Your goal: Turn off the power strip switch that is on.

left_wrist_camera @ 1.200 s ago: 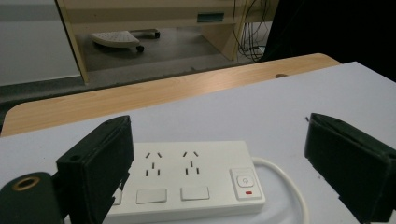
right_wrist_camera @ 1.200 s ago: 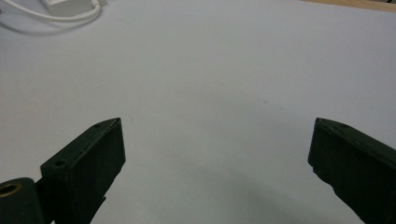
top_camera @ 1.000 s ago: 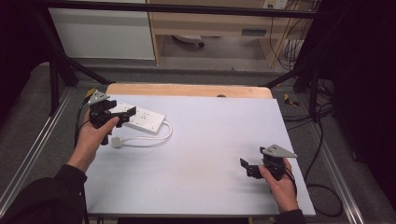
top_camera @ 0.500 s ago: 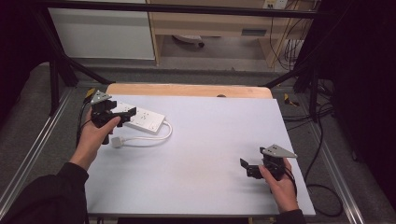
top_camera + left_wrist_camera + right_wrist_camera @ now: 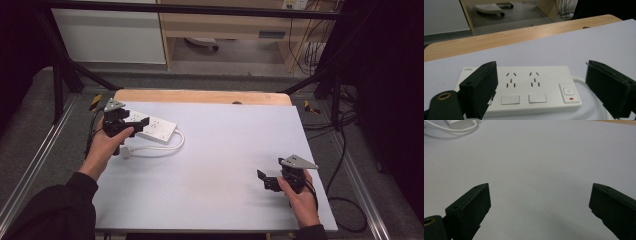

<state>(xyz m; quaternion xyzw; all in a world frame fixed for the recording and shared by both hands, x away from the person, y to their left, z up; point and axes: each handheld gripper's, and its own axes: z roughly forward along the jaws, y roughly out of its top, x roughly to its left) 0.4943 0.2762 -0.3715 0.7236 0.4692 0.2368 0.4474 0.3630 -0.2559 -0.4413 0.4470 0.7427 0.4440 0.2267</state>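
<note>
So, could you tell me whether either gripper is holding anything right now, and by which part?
Nothing is held. The left gripper stands open with its jaws either side of the white power strip, not closed on it. The right gripper is open over bare table.

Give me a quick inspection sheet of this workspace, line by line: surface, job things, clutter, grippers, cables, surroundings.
Surface: pale table top, wooden strip along the far edge.
Job's things: white power strip lying flat, sockets up, its white cord looped beside it with the plug on the table.
Clutter: nothing seen.
Grippers: left gripper open, jaws either side of the power strip; right gripper open over bare table.
Cables: dark cables on the floor at the right.
Surroundings: black frame bars, wooden furniture behind.
</note>
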